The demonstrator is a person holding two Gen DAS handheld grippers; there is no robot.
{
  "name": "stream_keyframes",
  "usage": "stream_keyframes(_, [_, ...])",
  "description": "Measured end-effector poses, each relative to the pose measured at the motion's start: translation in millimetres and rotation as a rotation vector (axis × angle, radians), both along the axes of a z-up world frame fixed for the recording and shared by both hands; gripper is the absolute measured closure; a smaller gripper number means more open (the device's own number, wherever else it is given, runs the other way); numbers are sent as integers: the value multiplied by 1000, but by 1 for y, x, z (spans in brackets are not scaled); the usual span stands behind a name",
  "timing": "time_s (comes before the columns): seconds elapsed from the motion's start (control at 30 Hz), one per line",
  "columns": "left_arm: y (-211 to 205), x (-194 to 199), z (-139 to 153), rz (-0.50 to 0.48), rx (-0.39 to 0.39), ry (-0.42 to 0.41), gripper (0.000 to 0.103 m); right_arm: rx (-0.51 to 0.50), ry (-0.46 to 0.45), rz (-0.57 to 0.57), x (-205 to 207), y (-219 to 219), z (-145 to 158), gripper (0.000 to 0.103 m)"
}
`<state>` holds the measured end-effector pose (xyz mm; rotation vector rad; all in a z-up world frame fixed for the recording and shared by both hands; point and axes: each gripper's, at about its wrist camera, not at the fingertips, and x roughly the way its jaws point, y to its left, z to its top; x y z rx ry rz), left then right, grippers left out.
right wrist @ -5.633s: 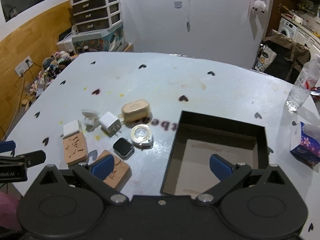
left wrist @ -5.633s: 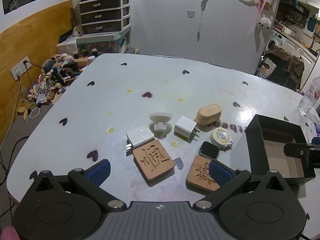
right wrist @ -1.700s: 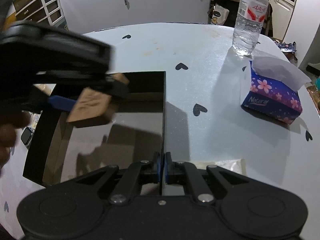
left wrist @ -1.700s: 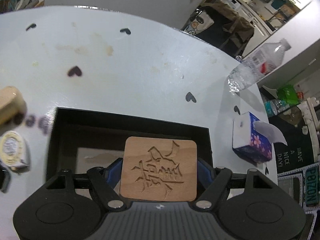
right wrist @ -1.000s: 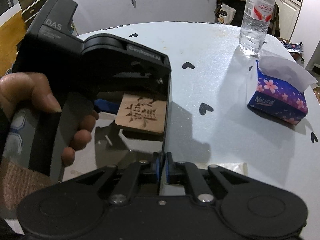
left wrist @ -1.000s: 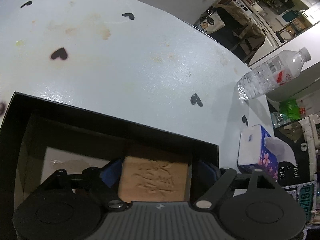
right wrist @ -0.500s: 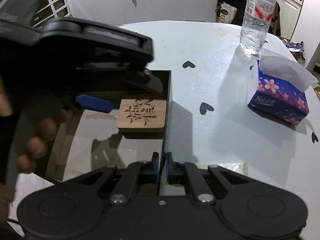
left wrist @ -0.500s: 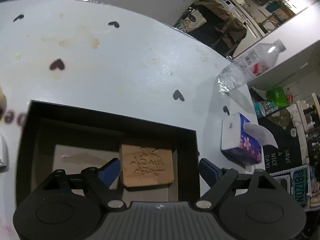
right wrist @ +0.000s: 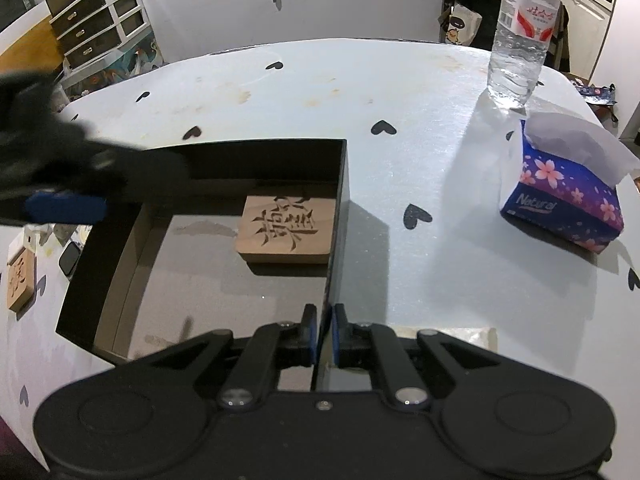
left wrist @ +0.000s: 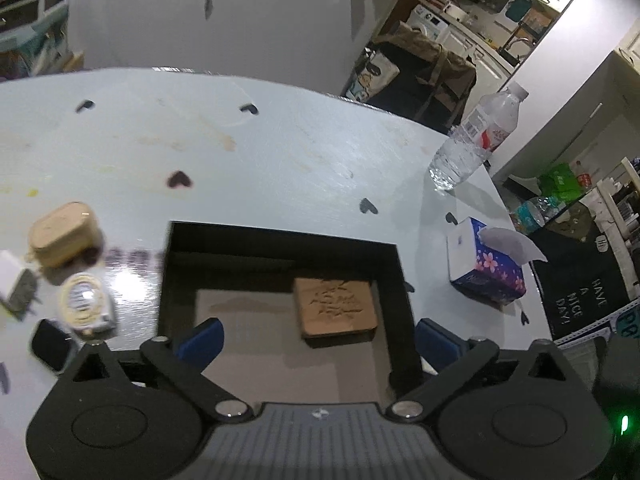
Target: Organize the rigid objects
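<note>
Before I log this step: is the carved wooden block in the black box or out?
In. The carved wooden block lies flat on the floor of the black box, against its wall.

I see a square block of pale matt wood (right wrist: 286, 229) with a rough carved character, lying in the black matt cardboard box (right wrist: 338, 200). Beside the box, the pale blue tabletop (right wrist: 400, 88) looks glossy, and the clear plastic bottle (right wrist: 520, 36) shines.

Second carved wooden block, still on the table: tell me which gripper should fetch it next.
Left. The left gripper is empty, its jaws opening, above the black box. The right gripper is clamped on that box's wall, steadying it. The second block lies on the left.
</note>
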<state>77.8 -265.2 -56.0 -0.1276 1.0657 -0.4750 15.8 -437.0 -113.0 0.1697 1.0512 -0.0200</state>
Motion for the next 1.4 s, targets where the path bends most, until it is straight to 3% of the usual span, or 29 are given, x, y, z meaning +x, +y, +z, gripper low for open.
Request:
stream_keyframes(0.33, [37, -45, 8, 24, 68, -109, 0, -1, -6, 7, -1, 0, 0, 95])
stream_keyframes(0.67, [99, -69, 0, 170, 108, -119, 0, 3, -14, 1, -3, 0, 0, 95])
stream_keyframes(0.9, [150, -59, -8, 303, 142, -115, 0, -2, -11, -26, -3, 2, 1, 96])
stream_keyframes(1.17, [207, -38, -27, 489, 181, -57, 0, -16, 4, -50, -1, 4, 2, 97])
stream_keyframes(1.4, [237, -21, -48, 572, 232, -33, 0, -44, 16, -96, 1, 10, 2, 99])
